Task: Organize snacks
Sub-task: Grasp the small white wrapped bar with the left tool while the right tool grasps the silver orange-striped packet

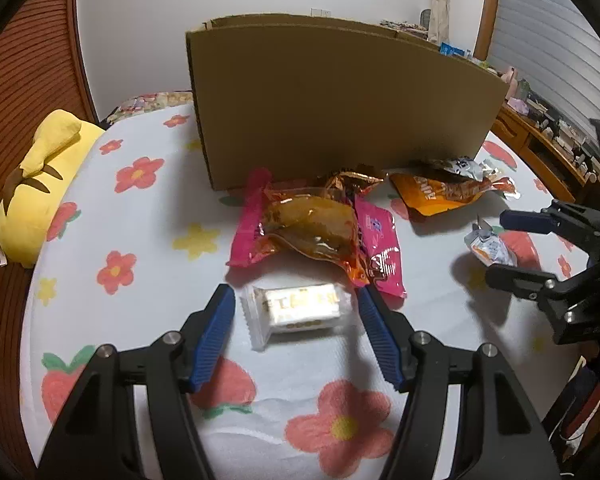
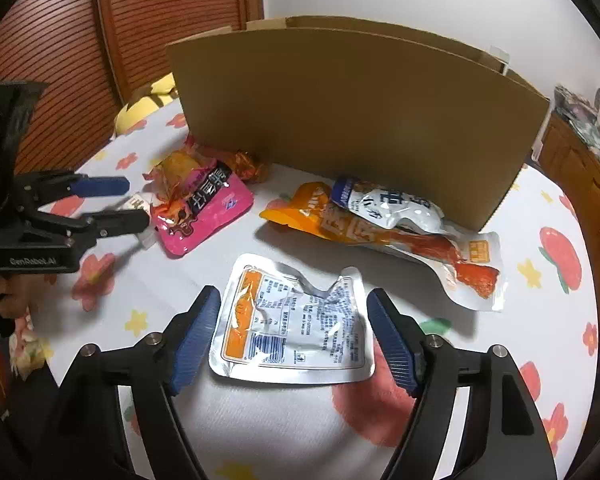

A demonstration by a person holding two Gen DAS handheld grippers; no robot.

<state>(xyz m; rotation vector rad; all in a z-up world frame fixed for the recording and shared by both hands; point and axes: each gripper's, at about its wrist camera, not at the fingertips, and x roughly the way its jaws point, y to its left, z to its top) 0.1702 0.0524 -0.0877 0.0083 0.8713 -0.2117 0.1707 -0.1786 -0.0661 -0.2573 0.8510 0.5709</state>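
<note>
A tall cardboard box (image 1: 340,108) stands on the flowered bedsheet (image 1: 148,216); it also shows in the right wrist view (image 2: 360,120). My left gripper (image 1: 296,300) is open, its blue pads either side of a small clear-wrapped white snack (image 1: 296,308). Beyond it lie a pink packet (image 1: 380,248) and an orange-clear packet (image 1: 312,228). My right gripper (image 2: 292,300) is open around a flat silver pouch (image 2: 296,324) with an orange stripe. An orange pouch (image 2: 380,228) and a white pouch (image 2: 392,204) lie by the box.
A yellow plush toy (image 1: 40,184) lies at the left edge of the bed. A wooden slatted wall (image 2: 60,40) stands behind. A wooden desk with clutter (image 1: 552,140) is at the right. The left gripper shows in the right wrist view (image 2: 136,204).
</note>
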